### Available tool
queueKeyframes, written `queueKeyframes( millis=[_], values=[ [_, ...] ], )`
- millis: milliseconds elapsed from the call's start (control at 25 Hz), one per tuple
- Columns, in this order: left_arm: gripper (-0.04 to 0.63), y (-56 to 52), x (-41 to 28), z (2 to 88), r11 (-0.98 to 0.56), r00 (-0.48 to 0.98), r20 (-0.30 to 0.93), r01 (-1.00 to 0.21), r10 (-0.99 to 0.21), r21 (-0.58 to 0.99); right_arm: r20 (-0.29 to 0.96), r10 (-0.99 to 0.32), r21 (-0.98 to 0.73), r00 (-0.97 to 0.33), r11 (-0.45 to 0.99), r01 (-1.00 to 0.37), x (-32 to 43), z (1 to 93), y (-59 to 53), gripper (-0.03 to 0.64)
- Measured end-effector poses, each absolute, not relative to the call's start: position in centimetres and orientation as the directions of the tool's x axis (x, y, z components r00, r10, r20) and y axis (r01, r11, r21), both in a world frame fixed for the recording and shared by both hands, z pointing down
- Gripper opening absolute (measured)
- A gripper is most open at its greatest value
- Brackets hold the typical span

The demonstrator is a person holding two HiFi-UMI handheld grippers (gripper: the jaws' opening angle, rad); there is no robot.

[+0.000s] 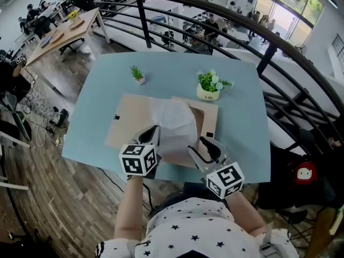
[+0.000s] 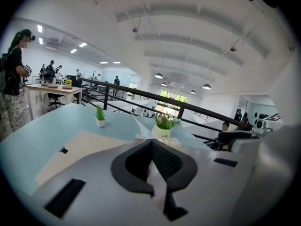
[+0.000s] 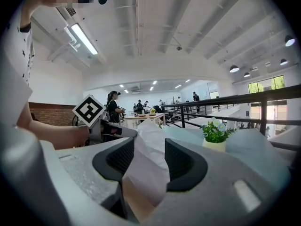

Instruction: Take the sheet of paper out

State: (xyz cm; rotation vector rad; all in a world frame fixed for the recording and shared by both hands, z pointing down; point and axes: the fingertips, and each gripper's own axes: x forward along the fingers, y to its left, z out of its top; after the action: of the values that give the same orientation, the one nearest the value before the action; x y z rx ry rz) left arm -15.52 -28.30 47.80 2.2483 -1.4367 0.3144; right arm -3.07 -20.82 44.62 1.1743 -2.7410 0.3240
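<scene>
A tan envelope [image 1: 129, 125] lies flat on the light-blue table [image 1: 97, 90]. A white sheet of paper [image 1: 174, 122] rises out of its near end, curved and crumpled. My left gripper [image 1: 152, 136] is shut on the sheet's left edge; in the left gripper view a white sliver [image 2: 159, 192] shows between the closed jaws [image 2: 153, 159]. My right gripper [image 1: 208, 148] stands at the sheet's right side, jaws apart. In the right gripper view the white sheet [image 3: 150, 145] and a tan edge of the envelope [image 3: 134, 206] fill the gap between its jaws [image 3: 149, 159]; the pads do not press on them.
A small green plant [image 1: 137, 73] and a white pot of flowers [image 1: 211, 86] stand on the table beyond the envelope. A black railing [image 1: 215, 15] curves behind the table. My body is at the table's near edge.
</scene>
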Motion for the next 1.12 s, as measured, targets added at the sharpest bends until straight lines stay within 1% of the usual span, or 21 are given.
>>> queueKeyframes(
  millis=[680, 1120],
  values=[
    [0.002, -18.8, -16.2, 41.4, -0.315, 0.39, 0.239, -0.901, -0.889, 0.298, 0.17, -0.711, -0.099, -0.682, 0.676, -0.73, -2.6, 42.8, -14.9, 0.189],
    [0.002, -13.1, -16.2, 39.1, -0.329, 0.39, 0.153, -0.89, -0.908, 0.316, 0.141, -0.713, -0.095, -0.687, 0.681, -0.726, -2.9, 42.4, -11.9, 0.189]
  ],
)
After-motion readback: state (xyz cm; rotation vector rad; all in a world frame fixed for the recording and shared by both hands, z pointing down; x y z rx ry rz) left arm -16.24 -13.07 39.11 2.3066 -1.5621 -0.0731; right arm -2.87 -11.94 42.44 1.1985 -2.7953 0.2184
